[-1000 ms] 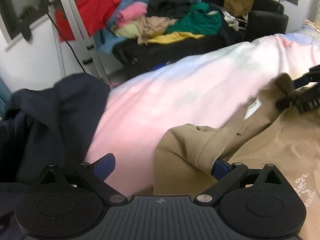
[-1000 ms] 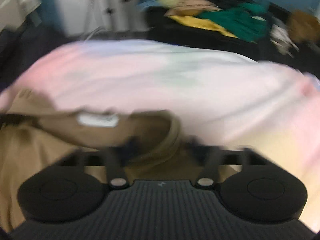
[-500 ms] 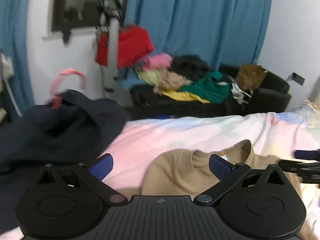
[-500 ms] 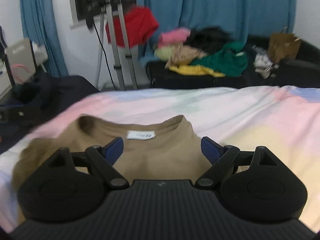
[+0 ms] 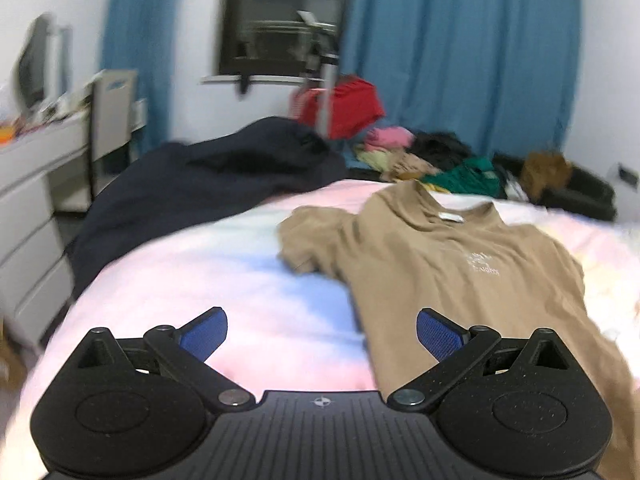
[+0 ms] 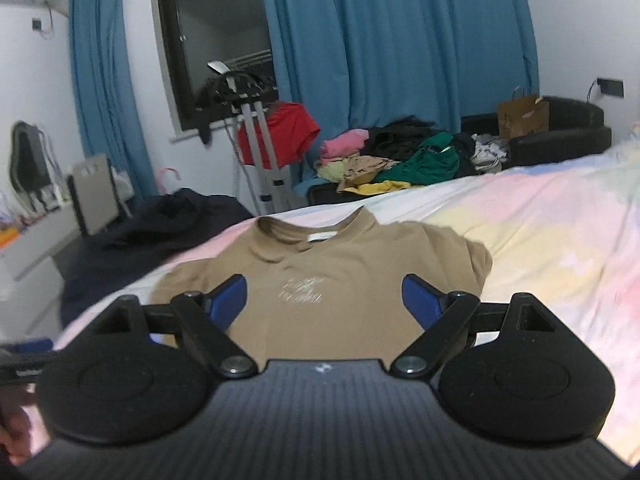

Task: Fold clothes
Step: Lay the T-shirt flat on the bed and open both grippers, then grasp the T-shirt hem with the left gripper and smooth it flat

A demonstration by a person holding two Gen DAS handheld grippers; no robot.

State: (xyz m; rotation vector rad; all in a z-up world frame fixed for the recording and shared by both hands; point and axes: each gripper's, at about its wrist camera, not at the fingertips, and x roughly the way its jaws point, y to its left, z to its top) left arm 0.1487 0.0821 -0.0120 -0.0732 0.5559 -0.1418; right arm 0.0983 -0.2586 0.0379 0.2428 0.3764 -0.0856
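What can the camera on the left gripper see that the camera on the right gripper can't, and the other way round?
Only the left wrist view shows the white drawer unit beside the bed, and the left gripper with its jaws open.

Only the right wrist view shows the wall socket, a pink hanger, and the right gripper, jaws also open.

Both show the tan T-shirt lying face up on the pastel bedsheet, the dark garment, the red garment, the clothes pile and the blue curtains.
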